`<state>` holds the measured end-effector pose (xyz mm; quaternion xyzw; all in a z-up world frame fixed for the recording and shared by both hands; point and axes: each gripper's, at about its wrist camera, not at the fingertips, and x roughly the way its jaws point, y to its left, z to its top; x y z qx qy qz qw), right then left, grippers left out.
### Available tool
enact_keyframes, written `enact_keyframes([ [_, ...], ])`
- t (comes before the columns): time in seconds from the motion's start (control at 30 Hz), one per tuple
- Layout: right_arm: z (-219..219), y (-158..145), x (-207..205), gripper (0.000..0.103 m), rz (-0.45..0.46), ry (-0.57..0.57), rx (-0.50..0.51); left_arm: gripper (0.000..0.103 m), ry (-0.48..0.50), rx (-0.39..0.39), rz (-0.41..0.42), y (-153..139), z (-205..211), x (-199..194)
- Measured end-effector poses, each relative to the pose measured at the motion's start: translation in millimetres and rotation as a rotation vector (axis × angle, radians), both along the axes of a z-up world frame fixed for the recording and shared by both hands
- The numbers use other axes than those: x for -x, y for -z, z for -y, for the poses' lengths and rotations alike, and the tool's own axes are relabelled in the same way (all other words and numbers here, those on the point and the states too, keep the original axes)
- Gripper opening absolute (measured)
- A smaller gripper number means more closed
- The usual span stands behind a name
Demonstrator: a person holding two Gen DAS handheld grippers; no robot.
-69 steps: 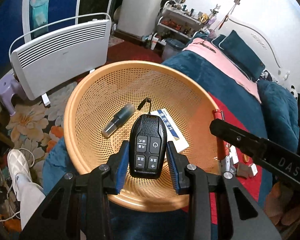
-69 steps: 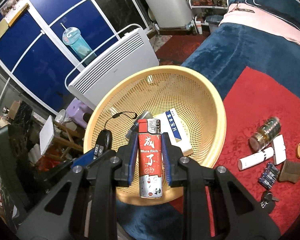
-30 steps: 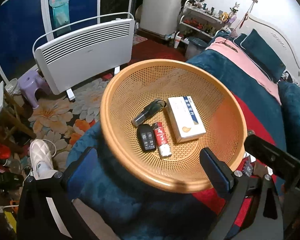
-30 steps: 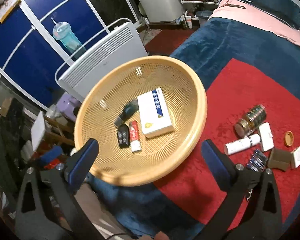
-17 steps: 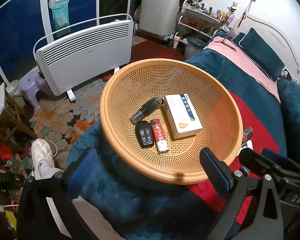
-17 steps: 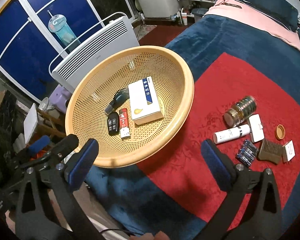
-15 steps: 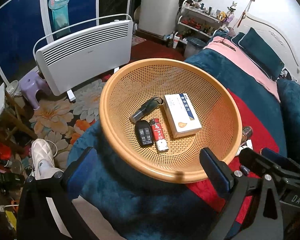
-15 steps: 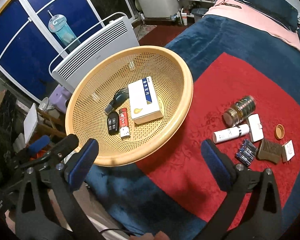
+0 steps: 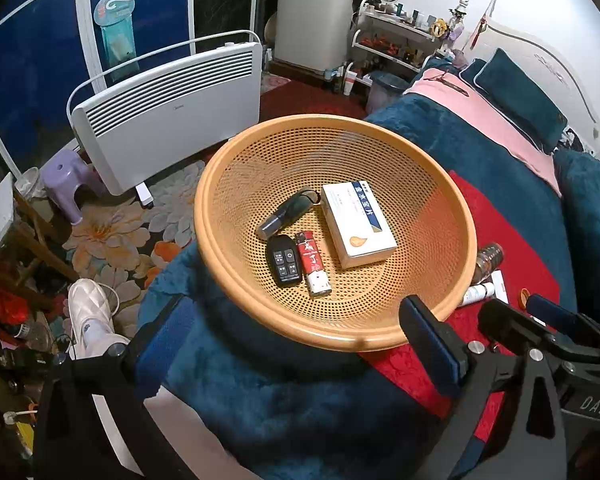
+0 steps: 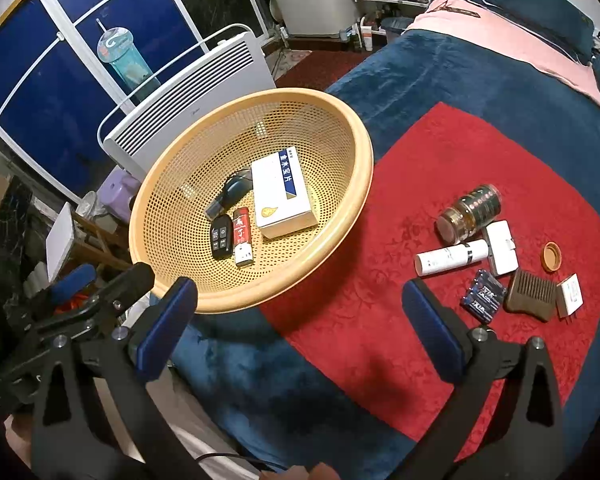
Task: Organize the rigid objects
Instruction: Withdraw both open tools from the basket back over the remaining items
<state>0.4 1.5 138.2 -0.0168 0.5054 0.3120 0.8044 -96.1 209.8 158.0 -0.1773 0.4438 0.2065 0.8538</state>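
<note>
An orange mesh basket [image 9: 452,280] [image 10: 340,224] sits on the bed. In it lie a black remote key [image 9: 284,261] [image 10: 221,238], a red lighter [image 9: 312,263] [image 10: 242,236], a white box [image 9: 358,224] [image 10: 282,198] and a dark tube [image 9: 286,213] [image 10: 230,194]. On the red cloth [image 10: 364,312] lie a jar [image 10: 470,212], a white tube [image 10: 450,258], a white case [image 10: 500,247], batteries [image 10: 483,296], a wooden comb [image 10: 530,295], a small white box [image 10: 570,295] and an orange cap [image 10: 551,256]. My left gripper [image 9: 296,344] and right gripper [image 10: 300,320] are open and empty, held back from the basket.
A white panel heater [image 9: 168,108] stands on the floor behind the basket, with a purple stool [image 9: 66,180] beside it. The blue blanket [image 10: 460,80] covers the bed, with a pink sheet [image 10: 512,28] further back. The bed edge runs below my grippers.
Both grippers let go of the remote key and the lighter into the basket, opened wide and pulled back. In the last half second the right gripper has drifted right towards the red cloth.
</note>
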Motion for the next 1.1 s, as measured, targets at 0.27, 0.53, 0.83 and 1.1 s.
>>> enact_keyframes([
  [0.27, 8.2, -0.6, 1.0, 0.103, 0.000, 0.012, -0.007, 0.102, 0.023, -0.011, -0.007, -0.4, 11.3, -1.6],
  [0.53, 21.8, 1.0, 0.2, 0.103, -0.005, 0.028, -0.007, 0.102, 0.049, -0.016, -0.011, -1.7, 21.9, -4.7],
  [0.83, 43.7, 5.5, -3.1, 0.103, -0.020, 0.055, -0.006, 0.102, 0.090, -0.025, -0.018, -0.3, 41.1, -12.5],
  [1.1, 61.2, 6.8, -5.6, 0.103, -0.025, 0.082, -0.005, 0.102, 0.122, -0.033, -0.033, 3.9, 59.2, -20.1],
])
